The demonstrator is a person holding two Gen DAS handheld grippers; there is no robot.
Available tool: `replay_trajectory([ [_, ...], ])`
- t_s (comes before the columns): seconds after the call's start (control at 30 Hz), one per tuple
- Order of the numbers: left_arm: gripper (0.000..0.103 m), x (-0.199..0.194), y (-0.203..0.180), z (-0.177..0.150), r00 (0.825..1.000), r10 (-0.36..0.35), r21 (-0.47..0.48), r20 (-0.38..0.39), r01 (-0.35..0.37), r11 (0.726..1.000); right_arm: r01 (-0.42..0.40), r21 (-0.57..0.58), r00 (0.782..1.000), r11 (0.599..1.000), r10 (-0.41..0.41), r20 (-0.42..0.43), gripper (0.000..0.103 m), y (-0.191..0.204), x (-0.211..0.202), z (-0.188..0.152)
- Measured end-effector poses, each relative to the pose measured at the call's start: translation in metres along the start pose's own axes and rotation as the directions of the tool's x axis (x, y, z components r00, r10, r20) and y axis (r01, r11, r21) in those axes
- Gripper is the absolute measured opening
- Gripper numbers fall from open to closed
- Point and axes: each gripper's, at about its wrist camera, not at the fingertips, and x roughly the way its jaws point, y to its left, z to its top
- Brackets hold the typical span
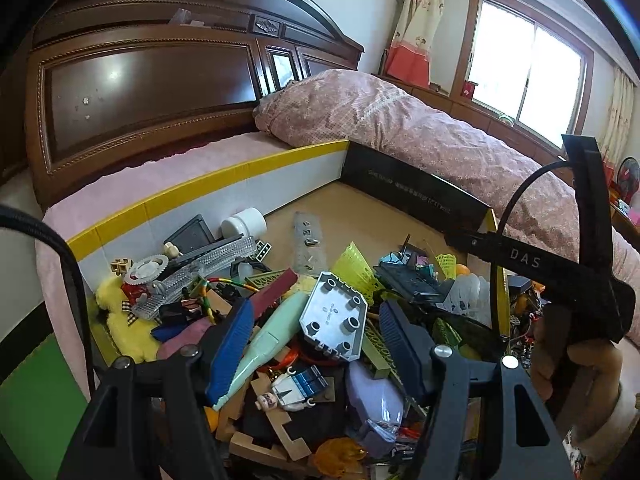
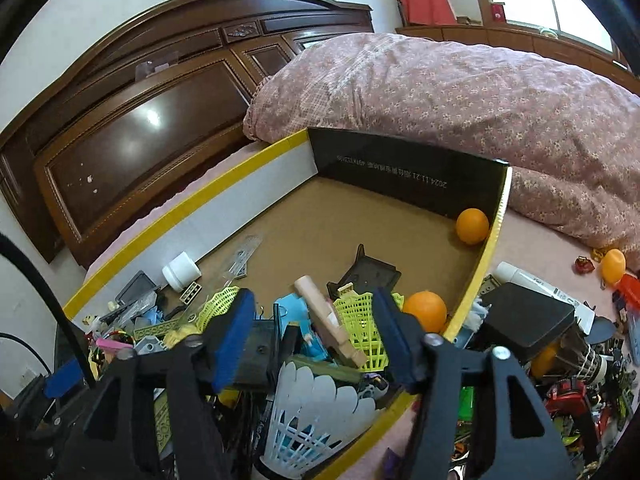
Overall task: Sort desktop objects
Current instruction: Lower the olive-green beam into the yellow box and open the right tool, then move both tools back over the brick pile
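Nearby, orange ball (image 2: 472,226), bed quilt (image 2: 460,92) behind

We see a bed (image 2: 532,248) covered by a pink sheet, with a dark wooden headboard (image 2: 132,132) at its far left. On it lie a bunched floral quilt (image 2: 460,100) at the far side, a yellow-rimmed cardboard box (image 2: 248,184) of small objects nearer us, and loose clutter to the box's right, including an orange ball (image 2: 614,266).

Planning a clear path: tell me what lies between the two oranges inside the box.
Right wrist view: only bare cardboard floor lies between the far orange in the corner and the near orange by the yellow-rimmed wall.
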Motion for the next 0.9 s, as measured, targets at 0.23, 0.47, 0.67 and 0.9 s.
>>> replay_trajectory([
  [0.23, 0.067, -0.001, 0.0, 0.0, 1.0, 0.004, -0.001, -0.002, -0.004, 1.0, -0.042, 0.035, 0.999, 0.999, 0.042, -0.002, 0.065, -0.004, -0.02, -0.008],
  [0.47, 0.068, -0.005, 0.002, -0.002, 1.0, -0.014, -0.007, 0.015, 0.014, 1.0, -0.114, 0.069, 0.993, 0.991, 0.113, 0.018, 0.073, -0.01, -0.077, -0.038],
  [0.67, 0.072, -0.015, 0.004, -0.005, 0.999, -0.033, -0.027, 0.029, 0.033, 0.999, -0.154, 0.075, 0.988, 0.985, 0.154, 0.007, 0.079, -0.021, -0.136, -0.082],
  [0.9, 0.072, -0.041, -0.007, -0.019, 0.997, -0.059, 0.008, 0.041, 0.059, 0.998, -0.062, 0.08, 0.998, 0.995, 0.061, 0.008, 0.086, -0.062, -0.2, -0.131],
])
